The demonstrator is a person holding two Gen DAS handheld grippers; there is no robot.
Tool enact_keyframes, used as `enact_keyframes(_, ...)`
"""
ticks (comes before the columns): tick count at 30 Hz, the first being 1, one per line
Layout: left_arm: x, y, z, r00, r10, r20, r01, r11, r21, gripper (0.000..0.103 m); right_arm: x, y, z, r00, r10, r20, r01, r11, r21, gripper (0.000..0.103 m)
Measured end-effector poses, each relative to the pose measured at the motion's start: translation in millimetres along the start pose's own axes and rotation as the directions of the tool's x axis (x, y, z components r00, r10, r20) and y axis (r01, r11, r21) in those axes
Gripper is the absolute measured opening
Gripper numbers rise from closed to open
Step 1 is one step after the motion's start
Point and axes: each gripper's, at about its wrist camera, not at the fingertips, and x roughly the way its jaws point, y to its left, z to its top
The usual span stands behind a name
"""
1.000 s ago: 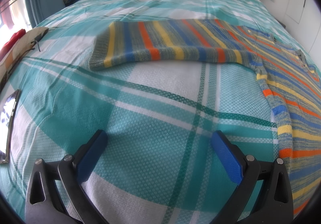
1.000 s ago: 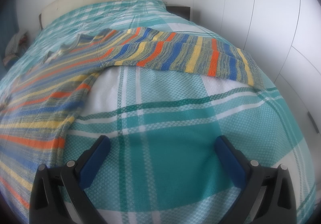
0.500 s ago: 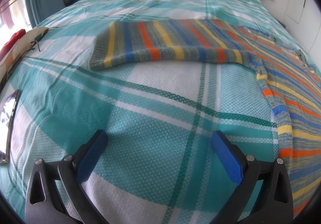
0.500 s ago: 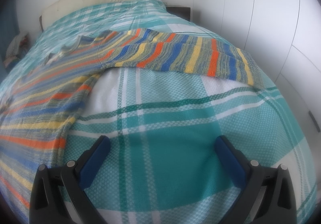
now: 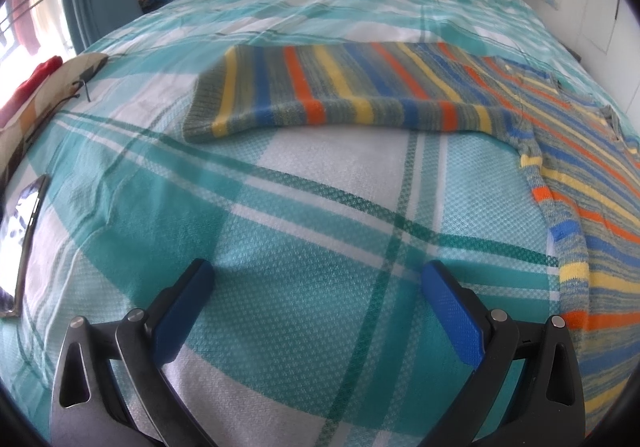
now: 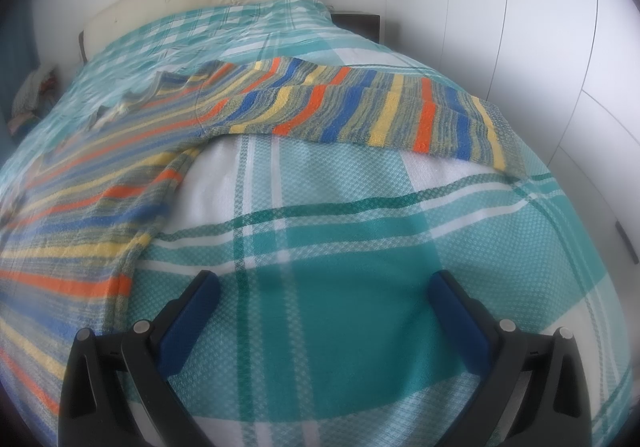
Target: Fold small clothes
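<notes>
Nowhere legible: striped sweater (image 5: 360,87) (image 6: 360,115), both tongs gaping.

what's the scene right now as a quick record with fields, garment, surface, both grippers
garment: striped knit sweater, spread flat, unfolded, both sleeves stretched out sideways
sleeve ahead of left gripper: left sleeve, cuff end pointing left
sleeve ahead of right gripper: right sleeve, cuff end pointing right
surface: teal plaid bedspread
left gripper: open, holding nothing, fingers above bare bedspread, short of the sleeve
right gripper: open, holding nothing, fingers above bare bedspread, short of the sleeve
nearby: phone at the left edge of the bed
fold progress: none visible
</notes>
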Motion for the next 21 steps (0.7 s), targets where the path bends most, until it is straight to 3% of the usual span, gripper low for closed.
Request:
enact_keyframes(16,-18,4,-1,0.999,-0.043,0.014,0.043,0.999,0.03,0.103,-4,1,0,1.0,0.011,0.005,-0.011,1.0,0.007,0.102)
enact_keyframes(19,-27,3,1,0.998,-0.053,0.043,0.051,0.998,0.04,0.103,-4,1,0,1.0,0.011,0.001,-0.011,1.0,0.007,0.103)
enact_keyframes(21,-44,3,5,0.992,-0.076,0.102,0.072,0.997,0.039,0.102,-5,2,2,1.0,0.011,-0.02,-0.011,1.0,0.0,0.102)
